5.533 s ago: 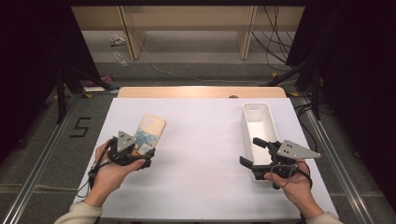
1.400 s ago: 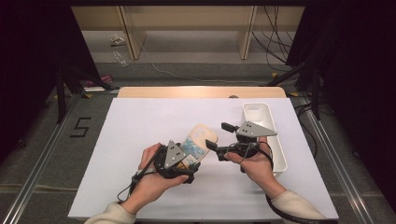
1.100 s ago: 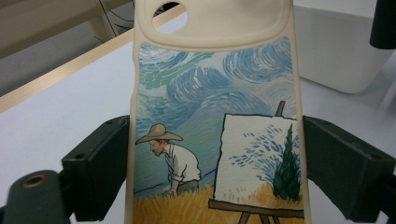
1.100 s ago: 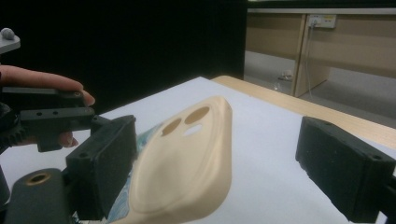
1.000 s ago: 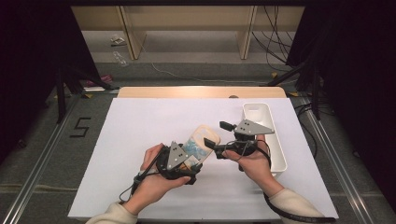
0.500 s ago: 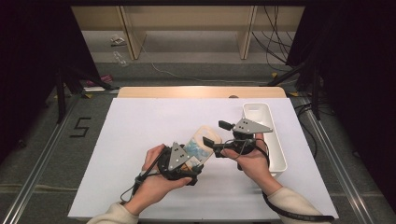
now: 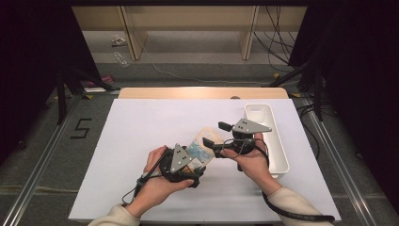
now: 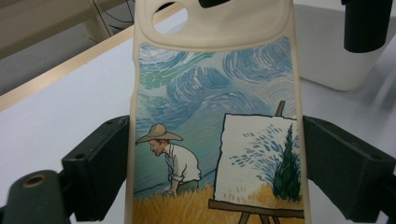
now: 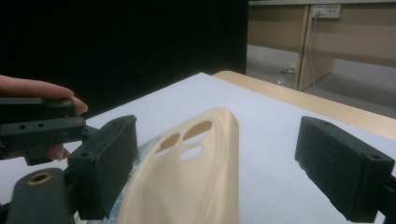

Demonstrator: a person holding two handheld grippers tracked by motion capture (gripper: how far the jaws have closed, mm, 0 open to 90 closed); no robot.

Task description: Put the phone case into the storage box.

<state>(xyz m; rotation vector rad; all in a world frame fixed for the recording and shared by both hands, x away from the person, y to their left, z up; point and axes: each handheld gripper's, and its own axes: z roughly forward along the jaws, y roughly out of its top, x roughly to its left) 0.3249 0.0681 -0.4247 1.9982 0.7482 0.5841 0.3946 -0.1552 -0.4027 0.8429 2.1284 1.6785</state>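
A cream phone case (image 7: pixel 203 145) printed with a painter at an easel is held just above the table's middle. My left gripper (image 7: pixel 194 160) is shut on its lower half; in the left gripper view both pads press the long edges of the case (image 8: pixel 215 116). My right gripper (image 7: pixel 214 135) stands open around the case's camera end. In the right gripper view the case (image 9: pixel 201 168) lies between the jaws, close to the left pad (image 9: pixel 105 168) and well apart from the right one. The right gripper's fingers (image 8: pixel 366 23) show beyond the case top.
A white rectangular tray (image 7: pixel 277 141) stands at the right of the white table (image 7: pixel 136 132), just behind my right hand. A wooden strip (image 7: pixel 202 92) runs along the far edge. Beyond lie the floor, cables and shelving.
Since the earliest frame both hands have come from the table's sides to the middle, the left one bringing the case. Over the last second nothing has visibly moved.
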